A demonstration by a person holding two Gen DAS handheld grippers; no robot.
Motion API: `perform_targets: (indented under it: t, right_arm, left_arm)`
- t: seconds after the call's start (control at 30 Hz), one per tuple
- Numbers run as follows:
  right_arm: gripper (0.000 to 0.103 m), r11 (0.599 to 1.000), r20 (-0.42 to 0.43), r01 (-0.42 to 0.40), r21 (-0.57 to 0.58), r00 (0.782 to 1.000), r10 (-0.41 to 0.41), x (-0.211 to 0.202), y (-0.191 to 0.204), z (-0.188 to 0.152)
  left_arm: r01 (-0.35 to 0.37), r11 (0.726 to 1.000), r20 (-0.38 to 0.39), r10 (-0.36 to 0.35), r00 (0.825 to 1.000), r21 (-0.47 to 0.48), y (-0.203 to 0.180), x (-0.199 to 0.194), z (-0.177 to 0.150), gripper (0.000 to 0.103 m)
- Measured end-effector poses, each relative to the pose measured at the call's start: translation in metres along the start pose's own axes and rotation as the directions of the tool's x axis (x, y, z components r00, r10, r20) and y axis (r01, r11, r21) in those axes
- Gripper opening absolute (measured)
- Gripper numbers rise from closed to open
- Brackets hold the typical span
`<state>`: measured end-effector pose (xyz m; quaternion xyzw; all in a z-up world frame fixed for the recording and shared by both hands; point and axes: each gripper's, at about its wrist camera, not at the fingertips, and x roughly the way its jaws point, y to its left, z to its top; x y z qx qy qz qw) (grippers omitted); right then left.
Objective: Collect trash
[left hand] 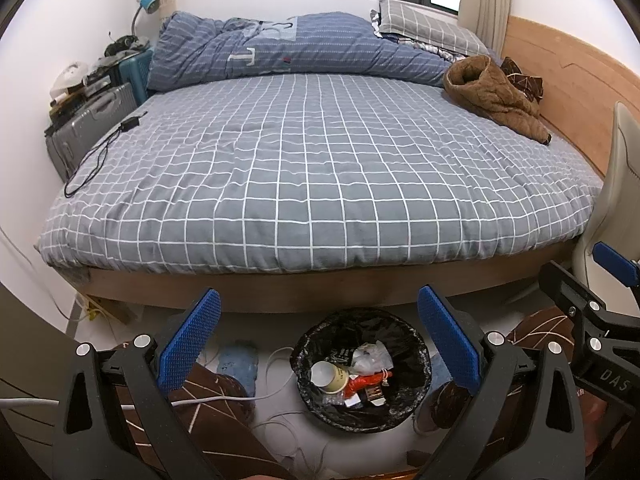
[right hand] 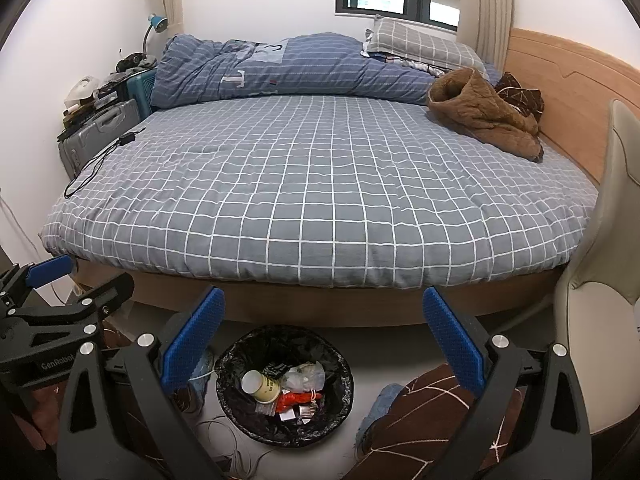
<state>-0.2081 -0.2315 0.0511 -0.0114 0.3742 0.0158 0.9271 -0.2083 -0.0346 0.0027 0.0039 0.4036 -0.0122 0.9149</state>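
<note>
A round bin with a black liner (left hand: 362, 378) (right hand: 285, 386) stands on the floor at the foot of the bed. Inside lie a paper cup (left hand: 330, 376) (right hand: 262, 387), a crumpled clear plastic bag (left hand: 372, 358) (right hand: 304, 374), a red wrapper (left hand: 364, 383) (right hand: 296, 399) and small scraps. My left gripper (left hand: 320, 320) hangs open above and just behind the bin, nothing between its blue pads. My right gripper (right hand: 324, 320) is open too, empty, with the bin below its left finger. Each gripper shows at the edge of the other's view.
A bed with a grey checked cover (left hand: 320, 168) fills the room ahead; a brown jacket (left hand: 492, 96) and a folded blue duvet (left hand: 280, 48) lie on it. A black cable (left hand: 100, 156) trails on its left edge. Suitcases (left hand: 88, 128) stand left, a pale chair (right hand: 600, 320) right. Cords cross the floor.
</note>
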Motion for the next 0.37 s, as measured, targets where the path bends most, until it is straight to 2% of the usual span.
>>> perform_targets:
  t: [0.37]
  right_arm:
    - [0.095, 1.0, 0.001, 0.0, -0.002, 1.0, 0.0, 0.0012, 0.0023, 0.0018]
  left_arm:
    - [0.005, 1.0, 0.004, -0.005, 1.0, -0.014, 0.0037, 0.0, -0.0006, 0.097]
